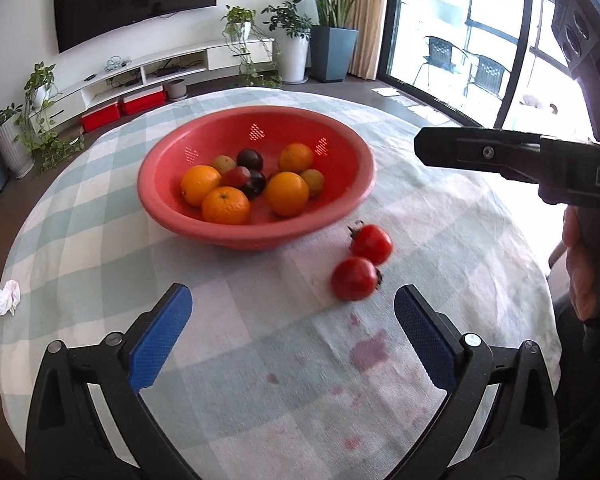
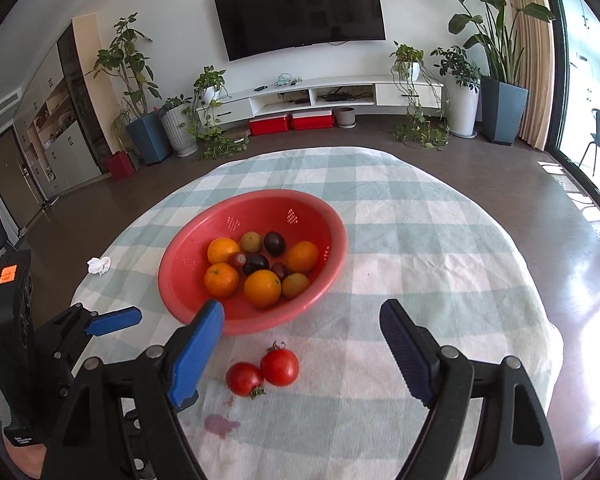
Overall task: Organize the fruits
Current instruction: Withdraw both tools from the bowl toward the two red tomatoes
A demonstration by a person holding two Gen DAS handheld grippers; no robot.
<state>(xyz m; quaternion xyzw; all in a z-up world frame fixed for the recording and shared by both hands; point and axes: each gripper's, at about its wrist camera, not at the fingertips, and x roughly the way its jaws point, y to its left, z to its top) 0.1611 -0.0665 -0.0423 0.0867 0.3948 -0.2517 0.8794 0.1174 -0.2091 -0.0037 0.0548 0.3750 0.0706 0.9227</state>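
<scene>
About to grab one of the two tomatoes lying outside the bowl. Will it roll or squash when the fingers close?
The tomatoes look round and glossy, so a nudge would probably roll one across the flat tablecloth. They appear to touch, so closing on one may bump the other. Purplish stains nearby hint at soft fruit; squeeze gently.

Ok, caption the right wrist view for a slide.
Open right gripper above two tomatoes beside the red fruit-filled colander.

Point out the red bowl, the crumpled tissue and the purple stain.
red bowl (image 2: 336, 240): right wrist view, on its right rim.
crumpled tissue (image 1: 5, 297): left wrist view, on its middle.
purple stain (image 1: 370, 350): left wrist view, on its darkest patch.
</scene>
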